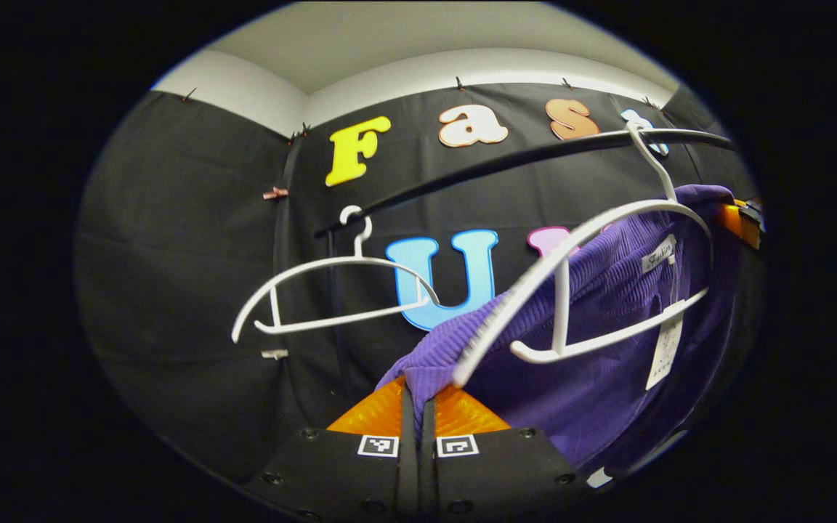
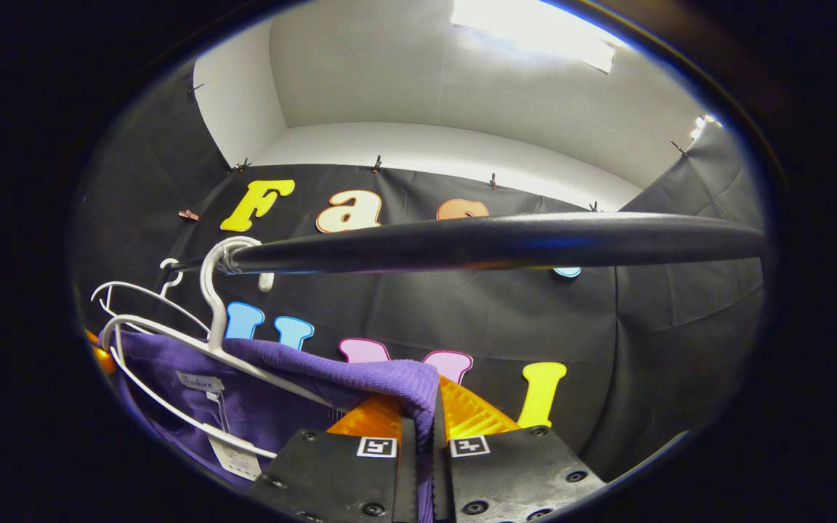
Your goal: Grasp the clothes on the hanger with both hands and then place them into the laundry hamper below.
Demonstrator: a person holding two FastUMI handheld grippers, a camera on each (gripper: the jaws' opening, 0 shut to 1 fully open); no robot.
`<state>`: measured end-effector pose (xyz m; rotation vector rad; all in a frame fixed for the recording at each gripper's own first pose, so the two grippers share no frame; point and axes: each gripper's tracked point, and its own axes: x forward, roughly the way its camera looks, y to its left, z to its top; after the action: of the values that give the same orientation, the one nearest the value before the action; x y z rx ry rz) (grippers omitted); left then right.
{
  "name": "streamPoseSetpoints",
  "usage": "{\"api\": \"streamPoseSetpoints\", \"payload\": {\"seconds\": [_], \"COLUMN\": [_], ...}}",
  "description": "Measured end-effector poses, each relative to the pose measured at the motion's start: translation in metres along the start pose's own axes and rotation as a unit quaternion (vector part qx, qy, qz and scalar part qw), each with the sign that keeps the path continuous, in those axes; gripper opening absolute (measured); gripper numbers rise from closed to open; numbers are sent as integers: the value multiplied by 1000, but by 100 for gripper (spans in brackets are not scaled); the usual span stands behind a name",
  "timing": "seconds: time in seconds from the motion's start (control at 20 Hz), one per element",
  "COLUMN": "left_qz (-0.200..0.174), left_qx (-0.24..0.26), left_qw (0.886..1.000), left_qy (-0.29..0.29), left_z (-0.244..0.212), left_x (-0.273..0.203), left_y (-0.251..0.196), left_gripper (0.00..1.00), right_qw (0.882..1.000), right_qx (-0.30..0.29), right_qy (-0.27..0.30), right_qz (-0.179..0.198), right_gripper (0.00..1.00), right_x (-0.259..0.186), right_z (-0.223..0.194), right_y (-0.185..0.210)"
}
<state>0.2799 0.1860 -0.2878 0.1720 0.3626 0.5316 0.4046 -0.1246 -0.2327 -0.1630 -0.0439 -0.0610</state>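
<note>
Pinching hard: left gripper (image 1: 418,407) has its orange ribbed fingers (image 1: 378,412) closed to a slit, w/ a fold of the purple top (image 1: 607,290) caught between them at the tips. Right gripper (image 2: 429,410) is doing the same, fingers (image 2: 473,414) nearly together and the top's (image 2: 389,374) rolled edge clamped in the gap. Black finger bases carry small square black-and-white markers on both.

Labels next: white neck tag (image 1: 658,258) w/ script lettering, reads roughly "Fashion", though it's small. Long white paper tag (image 1: 665,349) hangs below it, print too tiny to read. Same neck tag (image 2: 199,381) shows in the right gripper view.

Top itself: deep purple, fine ribbed knit on the outside, smoother inside, draped over a white plastic hanger (image 1: 571,290) that sits tilted. Hanger's hook is over the black rod (image 2: 498,243), round, smooth, slightly glossy. In the right gripper view the hanger (image 2: 215,349) is hooked on near the rod's end.

Second hanger (image 1: 331,298), white, bare, thin curved arms, hangs further along the rod (image 1: 506,163), well apart from the top.
</note>
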Motion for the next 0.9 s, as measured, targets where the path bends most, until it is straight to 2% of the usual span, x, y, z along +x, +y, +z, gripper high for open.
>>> {"api": "streamPoseSetpoints", "payload": {"seconds": [0.1,0.3,0.45,0.6,0.7,0.9], "left_qz": [-22,-57,-84,-104,-122,-153], "left_qx": [-12,-8,-18,-20,-23,-15], "left_qw": [1000,998,996,994,991,986], "left_qy": [19,13,26,35,43,58], "left_z": [-16,-17,-23,-32,-38,-55], "left_x": [-4,-14,-14,-24,-27,-40], "left_y": [-22,-59,-80,-97,-112,-134], "left_gripper": [5,5,5,5,5,5], "right_qw": [1000,997,991,984,979,970], "right_qx": [-4,-1,-42,-31,-45,-31], "right_qy": [14,56,107,161,189,237], "right_qz": [-13,-51,-65,-64,-59,-28], "right_gripper": [11,11,12,12,12,12], "right_x": [0,-11,-22,-45,-54,-79], "right_z": [-11,-38,-74,-110,-130,-154], "right_y": [-12,-41,-53,-51,-44,-24]}}
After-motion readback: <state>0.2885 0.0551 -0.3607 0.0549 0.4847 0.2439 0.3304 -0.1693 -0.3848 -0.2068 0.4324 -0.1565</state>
